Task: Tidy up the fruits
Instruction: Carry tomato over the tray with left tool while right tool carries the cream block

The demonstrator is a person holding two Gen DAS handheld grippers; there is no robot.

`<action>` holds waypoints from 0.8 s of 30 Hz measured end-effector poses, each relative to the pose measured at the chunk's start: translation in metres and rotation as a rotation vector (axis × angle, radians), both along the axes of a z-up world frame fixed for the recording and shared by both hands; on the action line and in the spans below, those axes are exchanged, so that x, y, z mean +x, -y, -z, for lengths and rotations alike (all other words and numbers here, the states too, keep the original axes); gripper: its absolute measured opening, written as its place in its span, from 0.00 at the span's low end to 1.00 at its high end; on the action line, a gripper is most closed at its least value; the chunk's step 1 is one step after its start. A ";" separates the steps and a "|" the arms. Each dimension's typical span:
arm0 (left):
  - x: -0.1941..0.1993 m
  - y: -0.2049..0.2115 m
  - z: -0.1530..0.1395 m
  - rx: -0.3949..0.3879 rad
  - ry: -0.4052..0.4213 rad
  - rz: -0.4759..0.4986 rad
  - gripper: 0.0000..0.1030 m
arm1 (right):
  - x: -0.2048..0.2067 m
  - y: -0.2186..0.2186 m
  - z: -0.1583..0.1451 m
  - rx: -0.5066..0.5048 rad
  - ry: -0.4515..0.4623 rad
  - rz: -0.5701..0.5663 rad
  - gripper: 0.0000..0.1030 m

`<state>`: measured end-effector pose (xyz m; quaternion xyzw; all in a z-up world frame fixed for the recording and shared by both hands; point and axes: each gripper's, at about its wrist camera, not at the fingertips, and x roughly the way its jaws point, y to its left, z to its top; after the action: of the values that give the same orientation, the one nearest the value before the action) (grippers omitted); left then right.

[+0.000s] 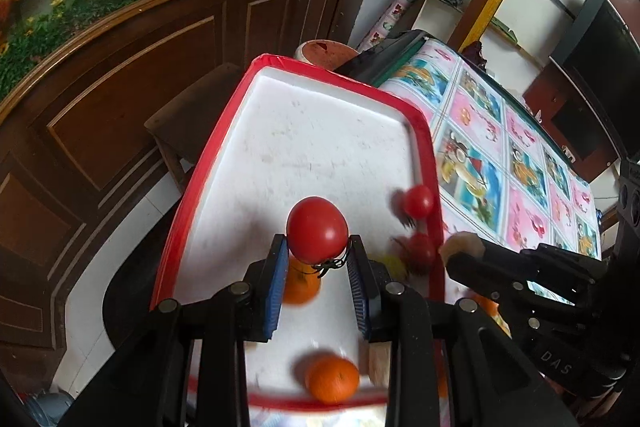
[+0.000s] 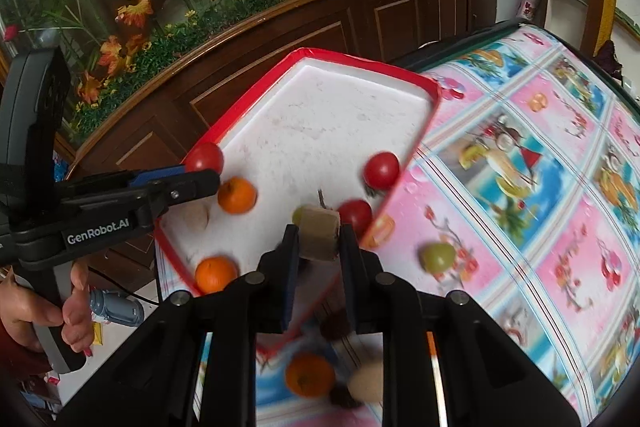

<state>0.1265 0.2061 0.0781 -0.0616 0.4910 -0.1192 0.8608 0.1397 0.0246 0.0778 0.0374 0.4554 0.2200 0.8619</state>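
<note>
A white tray with a red rim (image 1: 256, 131) (image 2: 352, 99) lies at the table's left end. My left gripper (image 1: 318, 251) is shut on a red tomato (image 1: 317, 230) above the tray; the tomato also shows in the right wrist view (image 2: 205, 157). My right gripper (image 2: 319, 237) is shut on a tan block-shaped fruit piece (image 2: 319, 234) over the tray's right edge. In the tray lie two oranges (image 2: 237, 195) (image 2: 215, 274), two smaller tomatoes (image 2: 381, 169) (image 2: 355, 215) and a pale round fruit (image 2: 196, 219).
On the patterned tablecloth (image 2: 520, 187) lie a green fruit (image 2: 438, 257), another orange (image 2: 310, 375) and a tan round fruit (image 2: 366, 383). A dark wooden cabinet (image 1: 120, 87) with artificial flowers stands behind the table. A wooden stool (image 1: 192, 119) stands beside it.
</note>
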 end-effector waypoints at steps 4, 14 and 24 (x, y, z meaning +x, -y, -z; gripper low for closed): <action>0.018 0.002 0.008 0.007 -0.015 0.012 0.28 | 0.025 -0.010 0.004 0.006 -0.015 0.009 0.22; 0.043 -0.001 0.026 0.008 -0.055 0.028 0.28 | 0.068 -0.024 0.022 0.024 -0.079 0.040 0.22; 0.049 -0.001 0.037 0.016 -0.079 0.033 0.28 | 0.081 -0.034 0.039 -0.005 -0.120 0.036 0.22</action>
<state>0.1760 0.2067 0.0406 -0.0514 0.5263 -0.1268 0.8392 0.2206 0.0590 0.0390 0.0566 0.5061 0.2006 0.8369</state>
